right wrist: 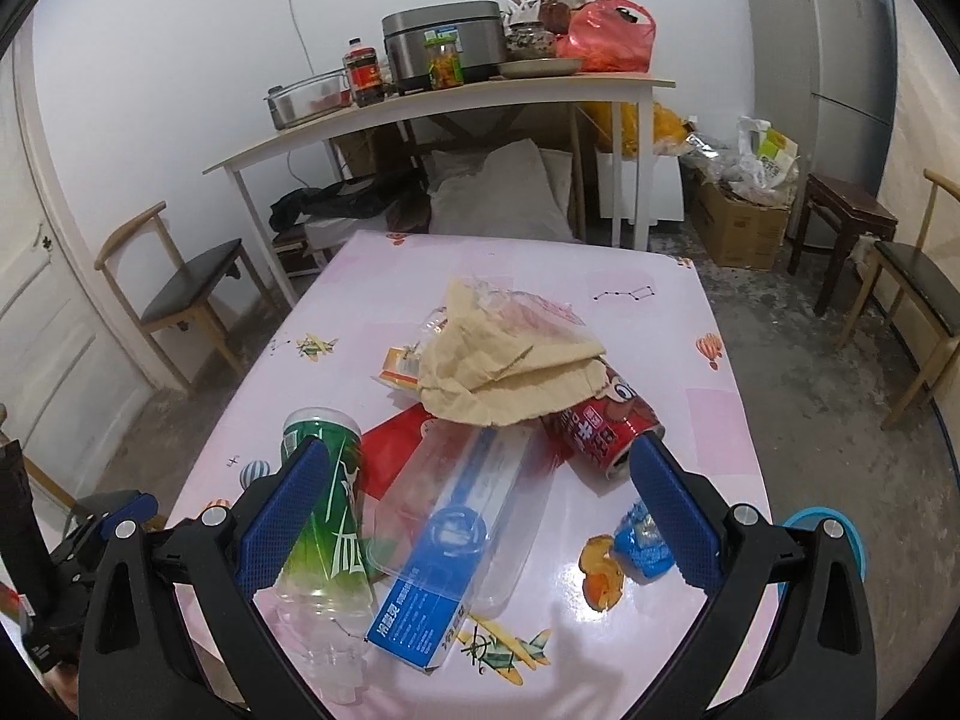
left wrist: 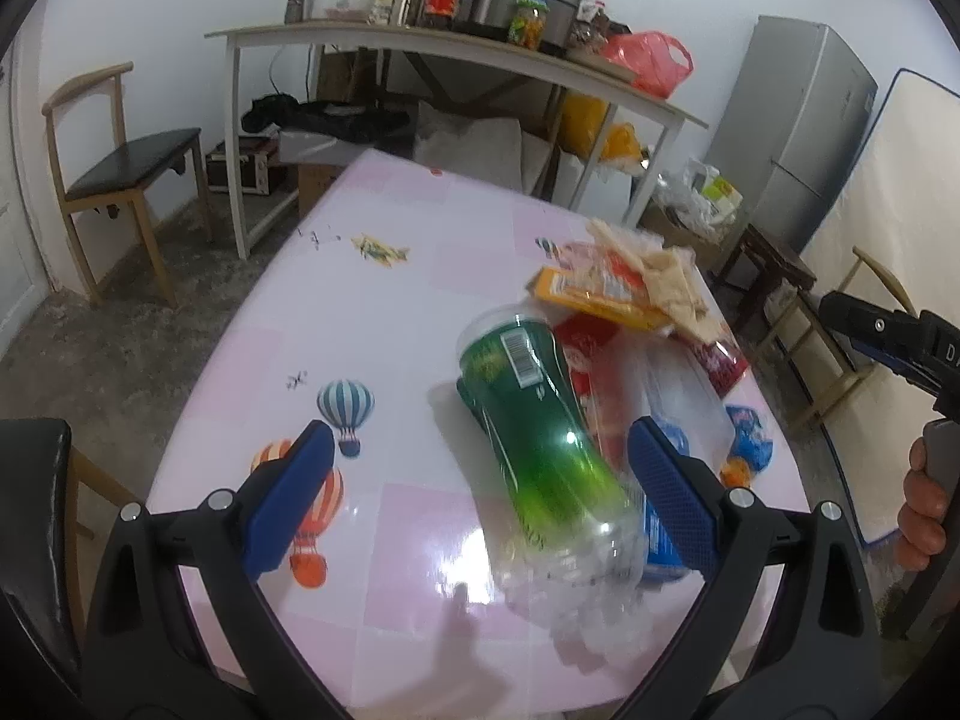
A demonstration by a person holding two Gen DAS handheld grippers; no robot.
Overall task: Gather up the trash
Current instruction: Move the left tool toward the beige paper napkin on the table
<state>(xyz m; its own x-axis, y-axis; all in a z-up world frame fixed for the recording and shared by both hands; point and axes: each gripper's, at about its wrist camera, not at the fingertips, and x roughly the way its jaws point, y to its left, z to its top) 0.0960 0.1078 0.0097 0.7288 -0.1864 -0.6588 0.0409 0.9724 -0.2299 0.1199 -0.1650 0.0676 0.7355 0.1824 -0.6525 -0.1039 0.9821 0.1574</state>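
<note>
Lying on the table: a heap of trash sits on the pink table (right wrist: 708,324), toward its near right part.
Green bottle: the green plastic bottle (right wrist: 327,516) lies on its side at the left of the heap, its clear end near the near table edge.
Blue box: a long blue-and-clear box (right wrist: 444,546) lies just beside the bottle, touching it.
Red can: the red can (right wrist: 606,426) lies on its side, partly under the crumpled brown paper (right wrist: 504,372).
Small bits: a blue wrapper (right wrist: 645,543) and an orange peel (right wrist: 600,573) lie near the right edge.
Left gripper: the left gripper (left wrist: 480,498) is spread wide, with the bottle between its fingers but not pinched.
Right gripper: the right gripper (right wrist: 480,510) is spread wide over the bottle and box, holding nothing.
Open room: the far half and left side of the table are bare.
Around the table: chairs stand on both sides, well apart; floor shows past the edges.
</note>
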